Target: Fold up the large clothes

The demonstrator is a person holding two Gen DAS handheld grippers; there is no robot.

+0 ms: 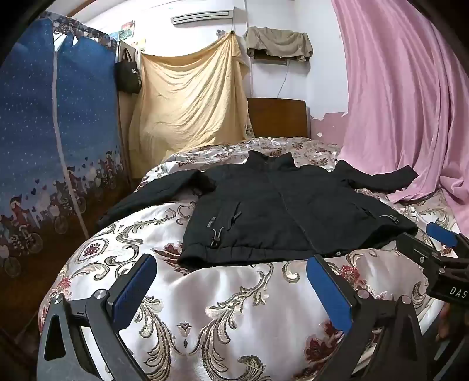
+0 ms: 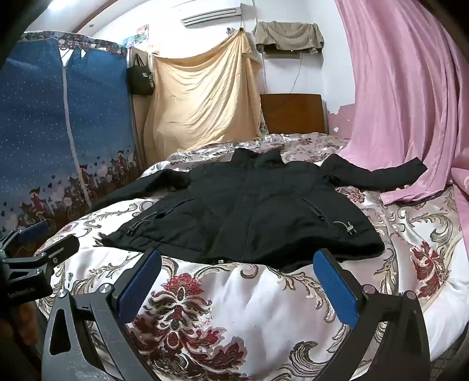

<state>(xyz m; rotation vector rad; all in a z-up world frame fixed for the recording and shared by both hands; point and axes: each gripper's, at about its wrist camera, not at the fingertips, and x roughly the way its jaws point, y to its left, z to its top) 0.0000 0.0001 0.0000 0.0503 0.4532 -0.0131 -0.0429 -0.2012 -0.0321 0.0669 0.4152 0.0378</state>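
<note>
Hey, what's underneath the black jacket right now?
The black jacket lies spread flat on the floral satin bedspread. Only bedspread shows around its edges; whatever sits directly beneath the jacket is covered.

Home bedroom, lived-in. Bed (image 1: 234,316) fills lower half of both views, covered w/ shiny floral damask bedspread (image 2: 234,307); wooden headboard (image 1: 277,117) at center against white wall. Blue zip-up fabric wardrobe (image 1: 58,132) w/ cartoon print on left side, small black tote bag (image 1: 128,76) hanging beside it. Wall AC unit (image 1: 202,16) at top center. Pink curtain (image 1: 410,102) draped down right side, reaching onto the bed. Yellow sheet (image 1: 190,96) hung up center-left, khaki cloth (image 1: 278,44) thrown over a wall fixture near top. Peeling paint patch on wall right of headboard. Black jacket (image 2: 243,205) laid out flat on the bed.
</note>
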